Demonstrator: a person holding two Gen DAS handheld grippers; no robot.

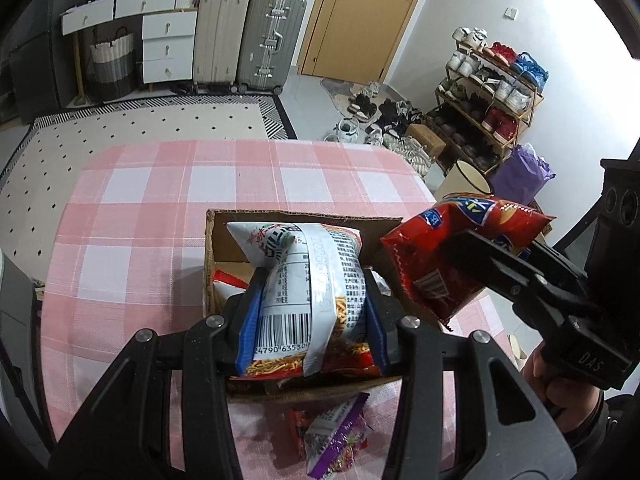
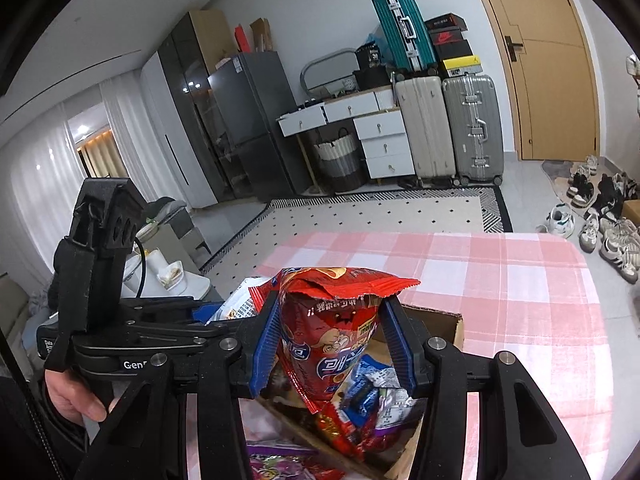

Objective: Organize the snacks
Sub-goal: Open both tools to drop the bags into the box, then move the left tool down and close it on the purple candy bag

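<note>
My left gripper [image 1: 312,316] is shut on a white and red snack bag [image 1: 304,280] with a barcode, held over an open cardboard box [image 1: 304,218] on the pink checked tablecloth [image 1: 160,208]. My right gripper [image 2: 332,344] is shut on a red snack bag [image 2: 332,332], held above the same box [image 2: 448,320]; this red bag also shows in the left wrist view [image 1: 452,252], at the box's right side. More snack packets [image 2: 372,400] lie inside the box. A purple packet [image 1: 340,436] lies on the cloth in front of the box.
Beyond the table are a dotted rug [image 1: 140,128], suitcases [image 1: 248,40], white drawers [image 1: 168,44], a wooden door [image 1: 360,16] and a shoe rack [image 1: 492,92] with shoes on the floor. A cream bin [image 1: 464,180] stands by the table's right corner.
</note>
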